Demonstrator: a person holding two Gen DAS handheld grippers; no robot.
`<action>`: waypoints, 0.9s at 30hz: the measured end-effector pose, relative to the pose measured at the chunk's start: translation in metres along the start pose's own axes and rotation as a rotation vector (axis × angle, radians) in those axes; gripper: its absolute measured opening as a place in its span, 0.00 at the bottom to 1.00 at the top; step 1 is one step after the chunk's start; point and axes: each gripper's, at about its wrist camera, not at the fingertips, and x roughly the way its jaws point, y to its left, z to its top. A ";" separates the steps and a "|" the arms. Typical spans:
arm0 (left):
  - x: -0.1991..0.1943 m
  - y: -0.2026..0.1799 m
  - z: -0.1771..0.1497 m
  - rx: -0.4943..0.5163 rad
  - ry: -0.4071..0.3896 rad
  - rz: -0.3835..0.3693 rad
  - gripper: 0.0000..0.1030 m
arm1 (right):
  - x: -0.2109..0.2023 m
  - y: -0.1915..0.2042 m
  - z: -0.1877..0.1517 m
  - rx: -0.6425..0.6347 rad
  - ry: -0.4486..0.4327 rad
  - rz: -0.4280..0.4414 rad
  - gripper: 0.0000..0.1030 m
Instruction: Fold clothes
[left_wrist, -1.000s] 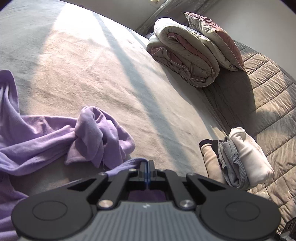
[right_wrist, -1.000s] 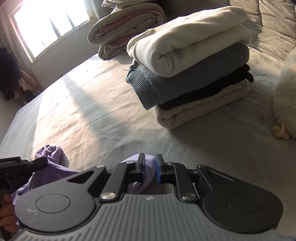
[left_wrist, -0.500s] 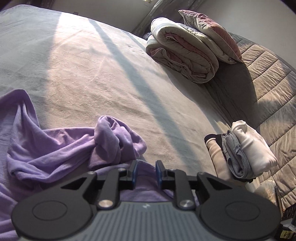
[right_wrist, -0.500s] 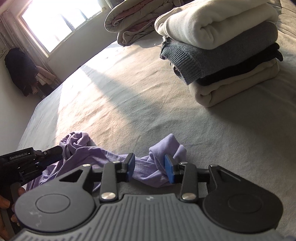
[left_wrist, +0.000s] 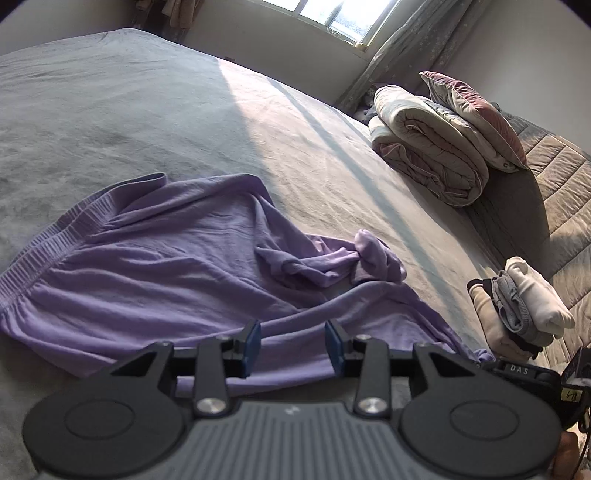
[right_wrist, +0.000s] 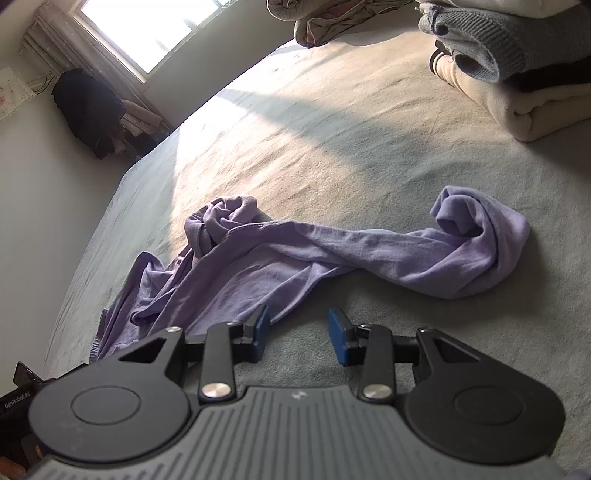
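We see the bed (left_wrist: 110, 110) filling both views, its grey cover lit by a band of sun from the window (right_wrist: 133, 29). At its far edge lies a rolled quilt (left_wrist: 428, 155) with a pillow (left_wrist: 476, 114) leaning on it. A stack (left_wrist: 517, 306) of folded clothes sits near the quilted headboard side, well apart from the quilt. The purple garment (left_wrist: 166, 266) lies rumpled and loosely spread on the cover in front of us, one sleeve (right_wrist: 461, 243) trailing out toward the stack with its end bunched. Our left gripper (left_wrist: 291, 345) is opening, with a fold of the garment lying below and between its blue pads, which do not press on it. Our right gripper (right_wrist: 301, 336) stands open over bare cover, just beside the garment's edge, holding nothing.
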 end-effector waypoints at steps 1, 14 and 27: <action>-0.005 0.015 -0.003 -0.019 -0.014 0.018 0.38 | 0.002 0.000 -0.002 0.004 -0.007 0.001 0.39; -0.060 0.128 -0.014 -0.218 -0.113 0.083 0.37 | 0.016 0.002 -0.012 0.017 -0.090 0.063 0.40; -0.051 0.153 -0.017 -0.337 -0.182 0.087 0.28 | 0.028 0.006 -0.017 0.008 -0.127 0.104 0.35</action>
